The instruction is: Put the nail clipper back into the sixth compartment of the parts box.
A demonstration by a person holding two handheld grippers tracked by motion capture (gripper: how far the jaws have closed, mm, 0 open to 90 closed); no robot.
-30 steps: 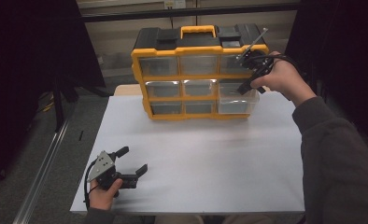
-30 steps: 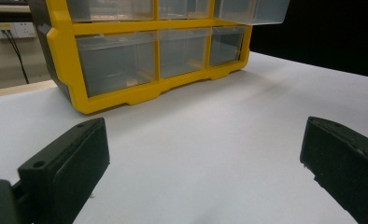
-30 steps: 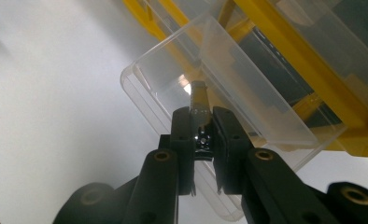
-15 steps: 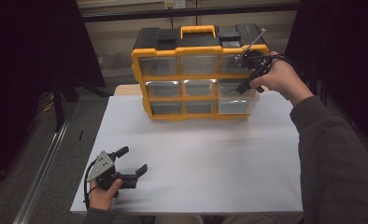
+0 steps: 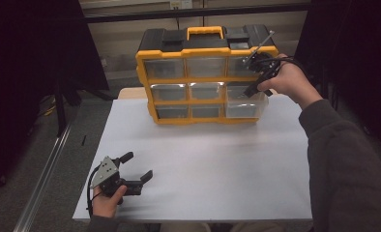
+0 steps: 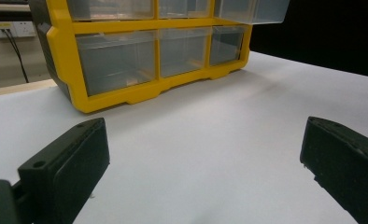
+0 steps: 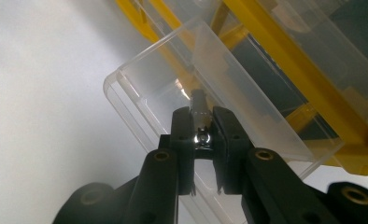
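Two grippers work at a white tabletop in the high view: the right gripper is raised against the right end of a yellow-and-black drawer organizer, over a clear drawer pulled partly out of its middle row, while the left gripper rests low near the tabletop's front edge, jaws spread and holding nothing.

From the left gripper view, both black jaws stand wide apart with bare tabletop between them; the organizer lies well ahead.

From the right gripper view, the jaws are clamped on a small metal bolt, its shiny end seated between the pads and its shank pointing forward over the open clear drawer just beyond the fingertips. By appearance the bolt is light, rigid and smooth, so it could roll or slip; the present pinch near its head looks sound. The drawer's thin plastic walls probably flex, so its front lip is the likeliest hold.
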